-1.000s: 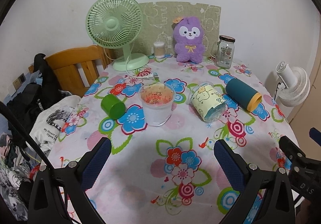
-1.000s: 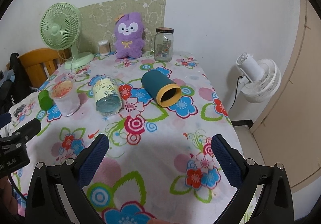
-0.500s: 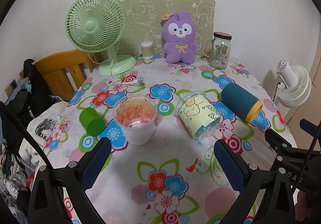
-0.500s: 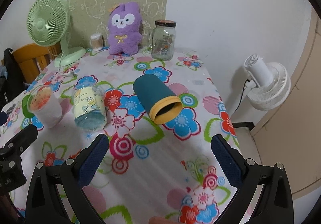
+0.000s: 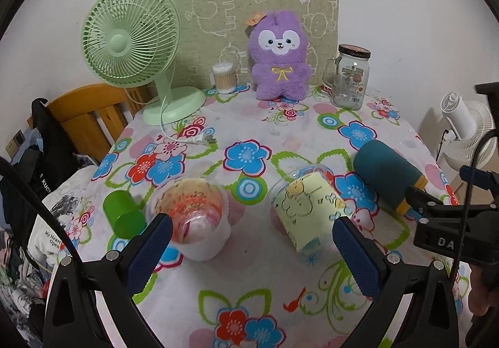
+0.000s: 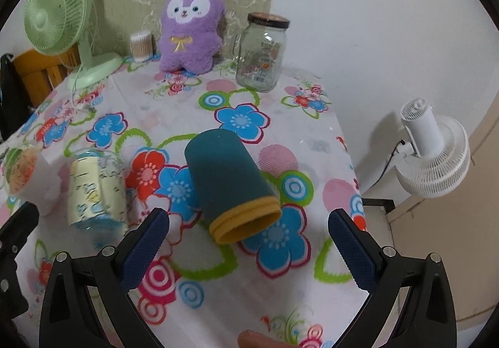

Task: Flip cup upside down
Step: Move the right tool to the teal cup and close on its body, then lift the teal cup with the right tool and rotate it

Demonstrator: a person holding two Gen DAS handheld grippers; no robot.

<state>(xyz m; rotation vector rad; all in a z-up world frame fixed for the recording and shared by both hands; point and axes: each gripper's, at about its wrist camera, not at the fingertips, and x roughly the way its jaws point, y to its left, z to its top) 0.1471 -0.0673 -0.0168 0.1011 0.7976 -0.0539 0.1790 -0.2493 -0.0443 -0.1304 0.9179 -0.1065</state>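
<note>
A: Now, left to right. What is at the left edge of the table [image 5: 259, 282]?

B: A green cup [image 5: 123, 214] on its side, near the table's left edge. Just right of it a white cup [image 5: 195, 217] stands upright, mouth up, orange-red markings inside.

A: The left gripper [image 5: 249, 249]?

B: Jaws wide apart, holding nothing. Its left pad overlaps the white cup's rim in the left view; contact cannot be confirmed.

A: Middle of the table?

B: A yellow cup [image 5: 304, 214] lies on its side, clear plastic with a yellow cartoon sleeve, between the white cup and the teal one.

A: And the teal cup [image 6: 229, 184]?

B: On its side, not inverted, yellow-rimmed mouth toward the camera. It lies ahead of the right gripper [image 6: 248, 245], whose jaws are spread wide and empty, one to either side of the rim, clear of it.

A: Back row?

B: Green fan [image 5: 132, 45], a tub of cotton swabs [image 5: 223, 77], a purple plush [image 5: 279, 56], a lidded glass jar [image 5: 351, 76]. Off the table to the right, a white fan [image 6: 432, 154].
</note>
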